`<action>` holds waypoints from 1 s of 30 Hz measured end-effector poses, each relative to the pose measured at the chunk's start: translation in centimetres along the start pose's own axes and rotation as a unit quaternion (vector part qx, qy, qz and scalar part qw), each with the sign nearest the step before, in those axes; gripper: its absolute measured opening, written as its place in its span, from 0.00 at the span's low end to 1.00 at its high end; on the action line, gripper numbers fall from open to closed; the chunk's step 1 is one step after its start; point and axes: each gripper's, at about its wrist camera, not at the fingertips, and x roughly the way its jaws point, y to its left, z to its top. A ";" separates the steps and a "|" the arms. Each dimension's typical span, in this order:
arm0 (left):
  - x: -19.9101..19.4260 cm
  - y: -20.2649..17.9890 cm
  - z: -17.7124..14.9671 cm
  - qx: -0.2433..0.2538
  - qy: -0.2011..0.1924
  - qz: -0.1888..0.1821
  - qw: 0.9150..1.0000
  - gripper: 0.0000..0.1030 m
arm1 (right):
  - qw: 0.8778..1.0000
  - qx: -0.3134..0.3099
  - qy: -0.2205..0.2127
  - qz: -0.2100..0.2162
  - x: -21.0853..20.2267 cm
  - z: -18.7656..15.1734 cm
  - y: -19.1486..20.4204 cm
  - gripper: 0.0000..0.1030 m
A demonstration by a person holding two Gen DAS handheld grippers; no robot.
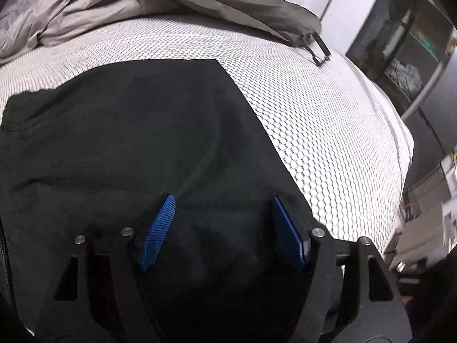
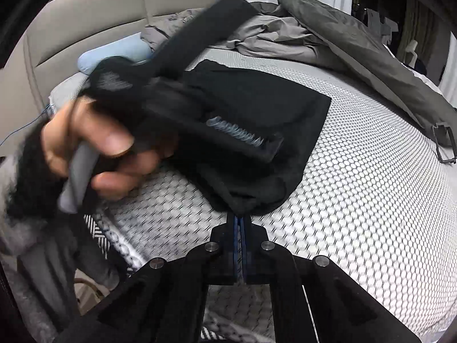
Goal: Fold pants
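Note:
Black pants [image 1: 137,131] lie folded on the white honeycomb mattress [image 1: 328,131]. My left gripper [image 1: 222,200] is open just above the pants, its blue pads [image 1: 158,228] spread wide with nothing between them. In the right wrist view the pants [image 2: 274,108] lie folded ahead, and my right gripper [image 2: 239,218] is shut on their near edge. The left gripper's black body [image 2: 200,120], held by a hand [image 2: 97,148], hangs blurred over the pants and hides part of them.
A grey duvet [image 1: 142,3] is bunched at the far side of the mattress [image 2: 371,200], with a dark strap and buckle [image 1: 320,48] at its end. A blue pillow [image 2: 114,51] and beige headboard [image 2: 85,28] are behind. Shelves [image 1: 405,43] stand past the bed's right edge.

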 end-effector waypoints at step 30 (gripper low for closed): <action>-0.7 0.6 0.1 -0.008 -0.003 0.031 0.999 0.65 | 1.000 -0.017 0.016 -0.008 -1.6 -3.7 2.1 0.00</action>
